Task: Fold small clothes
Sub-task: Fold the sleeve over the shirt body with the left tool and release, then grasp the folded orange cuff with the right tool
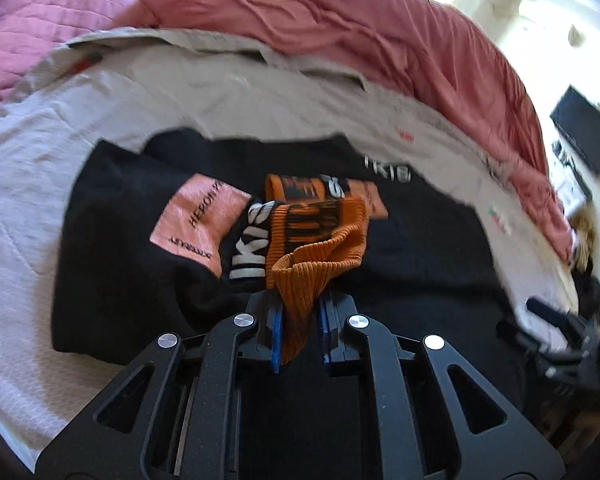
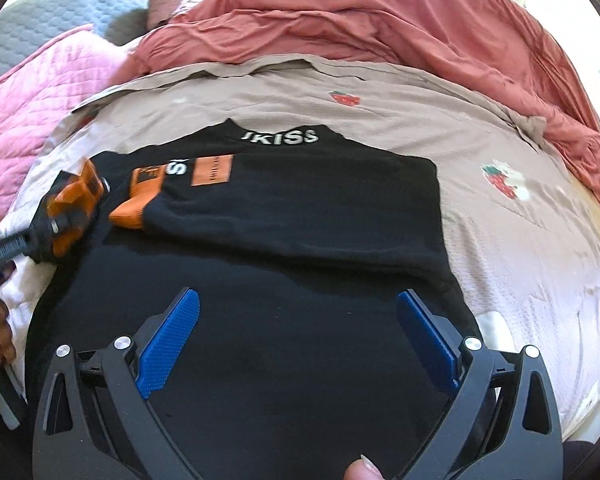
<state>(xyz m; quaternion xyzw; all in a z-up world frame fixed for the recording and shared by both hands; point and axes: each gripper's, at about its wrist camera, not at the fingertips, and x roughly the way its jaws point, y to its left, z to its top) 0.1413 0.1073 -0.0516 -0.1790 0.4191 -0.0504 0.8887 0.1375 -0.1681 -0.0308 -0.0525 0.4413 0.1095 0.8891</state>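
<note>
A black sweater point(image 2: 300, 208) with orange ribbed cuffs and white "KISS" lettering lies flat on the bed. Its right sleeve is folded across the body, cuff point(image 2: 130, 214) resting at the left. My left gripper point(image 1: 298, 316) is shut on the other orange cuff point(image 1: 316, 256) and holds that sleeve lifted over the sweater's body point(image 1: 400, 264); it also shows at the left edge of the right wrist view point(image 2: 66, 216). My right gripper point(image 2: 298, 332) is open and empty, hovering over the sweater's lower half. A pink patch point(image 1: 198, 224) shows on the sweater.
The bed has a beige strawberry-print sheet point(image 2: 500, 184). A rumpled salmon duvet point(image 2: 380, 28) lies along the far side and a pink quilt point(image 2: 40, 96) at the left. A dark box point(image 1: 584, 132) sits on the floor beyond the bed.
</note>
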